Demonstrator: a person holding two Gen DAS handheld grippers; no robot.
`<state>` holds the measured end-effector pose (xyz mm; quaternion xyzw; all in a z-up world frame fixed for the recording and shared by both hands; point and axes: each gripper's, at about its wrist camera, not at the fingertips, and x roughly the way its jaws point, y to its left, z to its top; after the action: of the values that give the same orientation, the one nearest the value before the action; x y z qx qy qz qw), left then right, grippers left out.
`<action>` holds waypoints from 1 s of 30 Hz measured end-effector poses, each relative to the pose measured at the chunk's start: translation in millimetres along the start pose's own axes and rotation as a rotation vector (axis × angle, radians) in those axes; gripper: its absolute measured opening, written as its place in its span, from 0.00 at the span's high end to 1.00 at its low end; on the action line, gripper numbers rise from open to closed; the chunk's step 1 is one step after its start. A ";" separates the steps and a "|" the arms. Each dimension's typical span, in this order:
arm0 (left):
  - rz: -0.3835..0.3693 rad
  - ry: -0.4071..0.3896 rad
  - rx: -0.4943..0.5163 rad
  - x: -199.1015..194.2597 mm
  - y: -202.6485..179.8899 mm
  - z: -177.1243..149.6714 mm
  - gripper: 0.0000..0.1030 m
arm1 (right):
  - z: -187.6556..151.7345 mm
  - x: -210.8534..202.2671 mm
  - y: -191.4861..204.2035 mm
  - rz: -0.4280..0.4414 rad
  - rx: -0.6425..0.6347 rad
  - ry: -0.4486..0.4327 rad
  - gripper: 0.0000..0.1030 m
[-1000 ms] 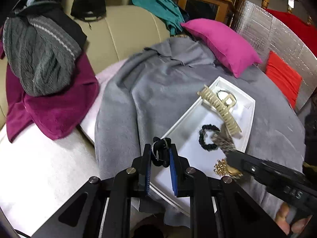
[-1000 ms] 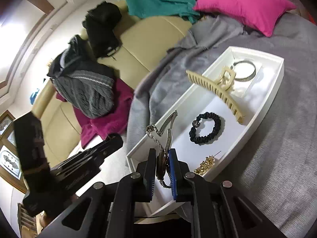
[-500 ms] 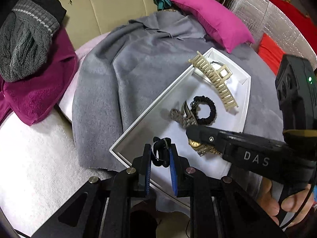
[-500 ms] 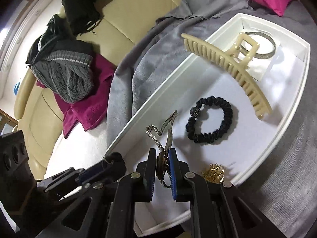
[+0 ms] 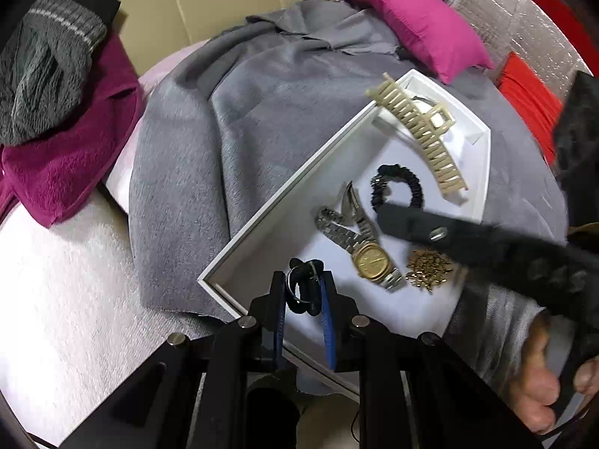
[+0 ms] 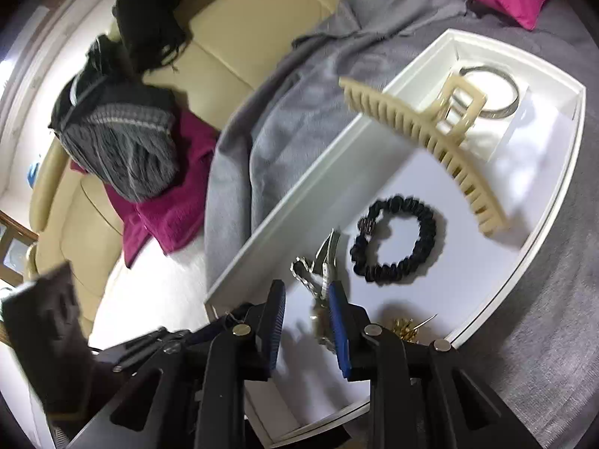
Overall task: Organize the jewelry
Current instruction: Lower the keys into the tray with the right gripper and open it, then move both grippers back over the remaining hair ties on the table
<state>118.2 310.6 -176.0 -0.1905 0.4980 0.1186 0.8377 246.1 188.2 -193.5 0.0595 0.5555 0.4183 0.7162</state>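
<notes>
Here, left gripper (image 5: pixel 305 293) clamped on a black hair tie (image 5: pixel 304 287), right gripper (image 6: pixel 305 312) opening (watch (image 5: pixel 370 258) on the white tray (image 5: pixel 277 202))

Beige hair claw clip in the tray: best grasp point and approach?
Grip the beige hair clip across its squared handle loop, which stands up off the white tray clear of the toothed spine. Come from above, pads either side of the loop. The long comb lies diagonally with one end over the tray wall, and a metal bangle sits just behind, so a low side approach looks crowded.
</notes>
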 end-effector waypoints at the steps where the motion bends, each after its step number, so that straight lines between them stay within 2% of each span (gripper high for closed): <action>1: 0.005 0.008 0.000 2.8 0.4 1.2 0.82 | 1.3 -4.2 -0.7 0.008 0.003 -0.012 0.74; 9: 0.039 0.065 0.006 24.1 -3.7 9.7 0.82 | 5.8 -33.6 -11.3 0.027 0.050 -0.098 0.74; 11: 0.036 0.082 0.011 28.3 -5.9 10.8 0.79 | 5.9 -42.7 -16.0 0.029 0.068 -0.117 0.74; 14: 0.022 0.078 0.031 27.1 -10.3 11.4 0.69 | 4.7 -57.0 -21.6 0.020 0.076 -0.137 0.74; 16: 0.019 0.071 0.035 24.0 -14.1 11.6 0.47 | 2.4 -70.5 -27.7 0.018 0.089 -0.154 0.75; 19: 0.055 0.014 0.038 13.2 -18.0 12.8 0.38 | -1.9 -92.0 -36.3 0.002 0.105 -0.185 0.75; 21: 0.051 -0.015 0.040 5.2 -18.4 12.2 0.35 | -6.3 -107.2 -44.3 -0.015 0.120 -0.204 0.75; 25: 0.069 -0.064 0.059 -8.4 -21.8 6.9 0.35 | -20.9 -145.2 -66.8 -0.061 0.150 -0.245 0.75; 30: 0.141 -0.213 0.124 -36.0 -42.8 2.1 0.35 | -48.2 -202.1 -109.5 -0.141 0.219 -0.306 0.75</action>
<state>119.4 272.7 -134.8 -0.0889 0.4246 0.1658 0.8856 257.1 -35.0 -121.0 0.1609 0.4854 0.2904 0.8088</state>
